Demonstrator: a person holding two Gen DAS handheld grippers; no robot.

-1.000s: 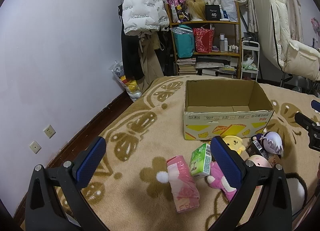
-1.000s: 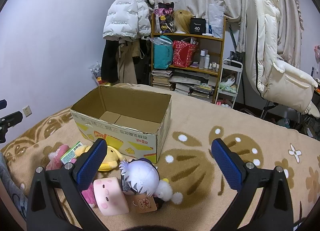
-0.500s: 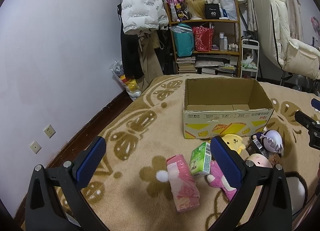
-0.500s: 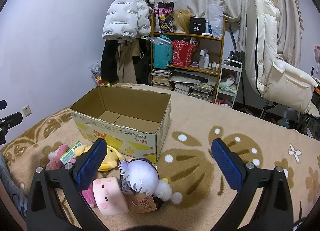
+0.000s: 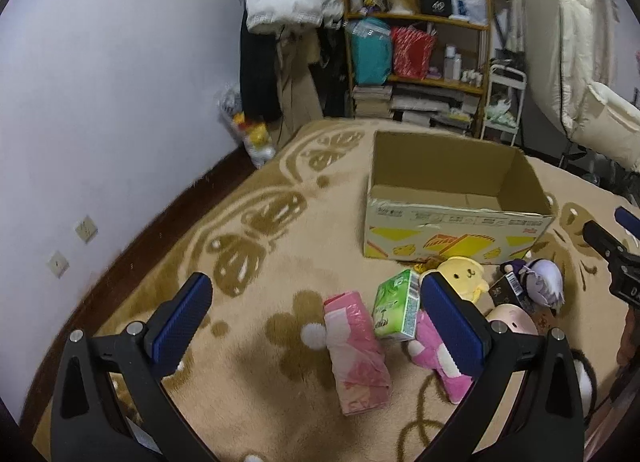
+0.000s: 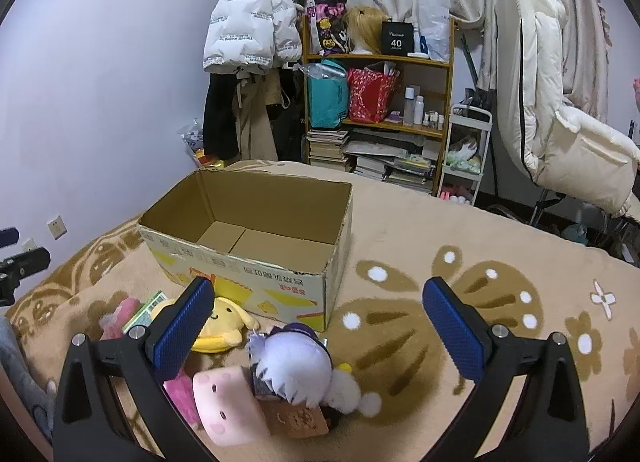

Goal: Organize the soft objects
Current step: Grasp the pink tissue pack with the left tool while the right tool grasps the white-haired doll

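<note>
Above blanket (image 5: 280,246), both grippers' fingers (image 5: 182,314) wide, empty

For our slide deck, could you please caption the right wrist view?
Open right tool above plush toys beside an empty cardboard box on a patterned blanket.

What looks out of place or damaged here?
The box is empty, its near top edge ragged. The soft things lie jumbled in front of it: green pack tilted, pink pack crumpled. Nothing spilled.
</note>
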